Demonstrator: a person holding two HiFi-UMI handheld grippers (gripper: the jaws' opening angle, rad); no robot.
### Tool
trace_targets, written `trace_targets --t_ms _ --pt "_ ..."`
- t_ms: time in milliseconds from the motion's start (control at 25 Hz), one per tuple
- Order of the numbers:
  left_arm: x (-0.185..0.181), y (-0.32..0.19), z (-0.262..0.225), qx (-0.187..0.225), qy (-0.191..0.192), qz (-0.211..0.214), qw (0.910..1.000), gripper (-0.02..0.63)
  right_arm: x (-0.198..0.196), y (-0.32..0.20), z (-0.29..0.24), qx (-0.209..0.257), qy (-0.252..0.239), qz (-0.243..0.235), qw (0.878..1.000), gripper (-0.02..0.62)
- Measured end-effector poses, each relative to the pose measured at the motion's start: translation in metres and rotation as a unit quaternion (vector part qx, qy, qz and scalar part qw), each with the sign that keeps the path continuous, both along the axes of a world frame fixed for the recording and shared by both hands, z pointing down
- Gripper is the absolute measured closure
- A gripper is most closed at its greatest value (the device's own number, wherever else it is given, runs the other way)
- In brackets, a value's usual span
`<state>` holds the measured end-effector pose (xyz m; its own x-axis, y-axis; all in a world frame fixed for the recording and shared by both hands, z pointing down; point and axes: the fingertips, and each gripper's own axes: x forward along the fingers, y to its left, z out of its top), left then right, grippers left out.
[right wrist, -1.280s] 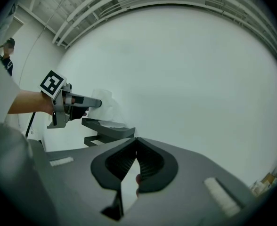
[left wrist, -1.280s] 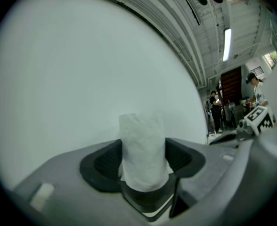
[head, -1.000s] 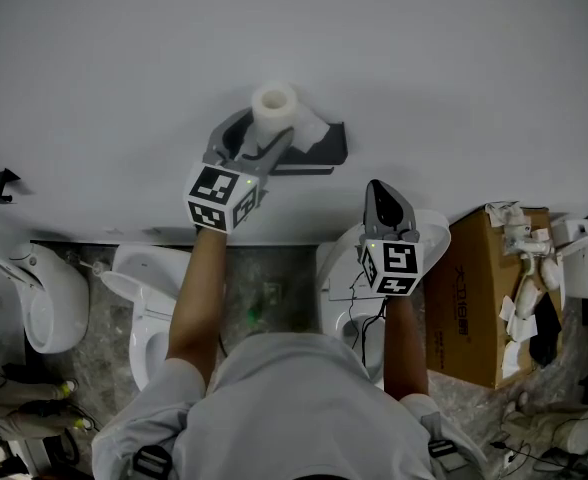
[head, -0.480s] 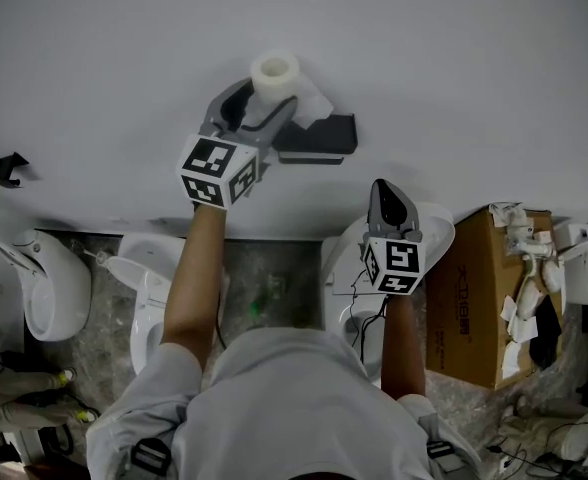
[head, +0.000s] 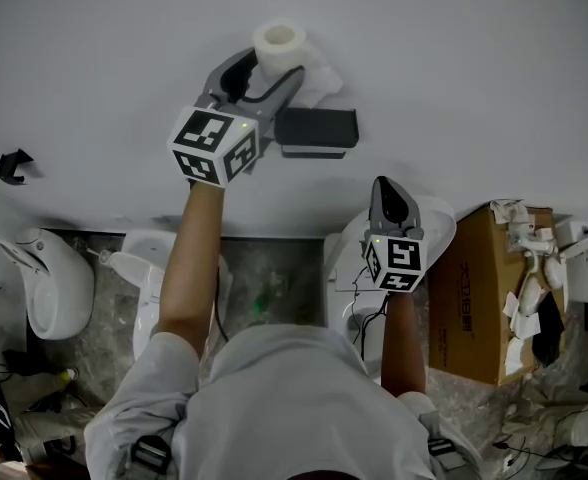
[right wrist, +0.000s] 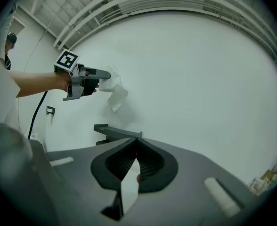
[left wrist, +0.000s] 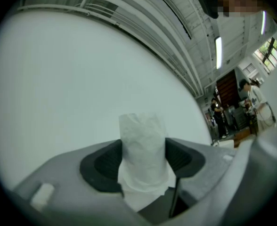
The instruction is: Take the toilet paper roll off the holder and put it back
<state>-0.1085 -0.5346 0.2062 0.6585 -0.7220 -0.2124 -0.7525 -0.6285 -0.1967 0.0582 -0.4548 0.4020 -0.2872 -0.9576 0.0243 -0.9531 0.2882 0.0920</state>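
Since the frame one second earlier, the left tool [head: 272, 66] had risen along the wall [head: 474, 78], carrying the toilet paper roll [head: 279, 43] from beside the holder [head: 317, 131] to a position above it and slightly to its left. We noted that the roll was clear of the holder and not touching it. In the left gripper view, both jaws pressed against the sides of the roll, which stood upright between them. A loose sheet [head: 319, 73] trailed from the roll toward the holder; the right gripper view showed this sheet hanging below the roll. We recorded the holder as a dark, flat bracket fixed to the wall, standing bare.

We found the right tool [head: 384, 190] almost unmoved, held lower and to the right of the holder and well apart from it, above a white toilet [head: 436, 230]. Its own view showed its jaws brought together at the tips, pointing toward the holder. A cardboard box [head: 479, 308] stood on the floor to the right of that toilet.
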Motion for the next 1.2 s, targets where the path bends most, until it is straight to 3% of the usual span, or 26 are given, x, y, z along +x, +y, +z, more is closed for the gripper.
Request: trace_targets --t_ms 680,1200 --pt "-0.001 0.023 -0.047 0.041 0.009 0.006 0.9991 0.324 0.003 0.012 -0.004 0.002 0.013 -0.004 1.000 0.592" --pt "0.007 0.014 -0.017 0.020 -0.010 -0.003 0.9997 0.324 0.010 0.013 -0.002 0.004 0.003 0.004 1.000 0.592"
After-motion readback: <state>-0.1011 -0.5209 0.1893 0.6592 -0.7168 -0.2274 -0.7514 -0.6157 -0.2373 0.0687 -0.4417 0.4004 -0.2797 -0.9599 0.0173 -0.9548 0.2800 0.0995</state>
